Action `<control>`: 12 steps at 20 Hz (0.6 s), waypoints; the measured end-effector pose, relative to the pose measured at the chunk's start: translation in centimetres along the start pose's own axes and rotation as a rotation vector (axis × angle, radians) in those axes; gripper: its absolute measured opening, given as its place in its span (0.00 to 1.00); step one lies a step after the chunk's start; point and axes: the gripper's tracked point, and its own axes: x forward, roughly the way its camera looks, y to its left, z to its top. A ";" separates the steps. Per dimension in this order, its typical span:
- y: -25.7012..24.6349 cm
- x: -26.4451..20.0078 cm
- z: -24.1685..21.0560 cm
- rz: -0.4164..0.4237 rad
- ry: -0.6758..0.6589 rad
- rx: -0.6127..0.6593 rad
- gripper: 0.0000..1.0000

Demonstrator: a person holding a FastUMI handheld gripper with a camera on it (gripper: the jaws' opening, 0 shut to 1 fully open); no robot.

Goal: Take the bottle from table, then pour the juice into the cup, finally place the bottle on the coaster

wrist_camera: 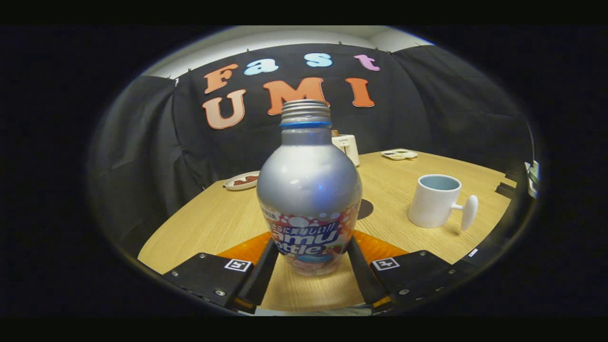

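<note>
A silver bottle [308, 185] with a bright label, a blue neck ring and an uncapped threaded mouth stands upright between my fingers. My gripper [312, 242] is shut on its lower body, one finger pressing each side of the label. Whether its base rests on the wooden table [213, 223] or hangs just above it, I cannot tell. A white cup [434, 202] with a pale blue inside stands beyond the fingers to the right, its handle pointing right. A dark round coaster [365, 209] lies just behind the bottle, mostly hidden by it.
A small plate [241, 181] with something dark red on it sits at the table's far left. A white box-like object [347, 147] stands behind the bottle near the back wall. A shallow white tray [400, 154] lies at the far right corner.
</note>
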 end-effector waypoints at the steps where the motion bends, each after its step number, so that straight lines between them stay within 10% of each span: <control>1: -0.2 -0.1 0.1 0.007 0.002 0.022 0.77; 12: -3.2 1.8 2.5 -0.009 0.028 0.426 0.77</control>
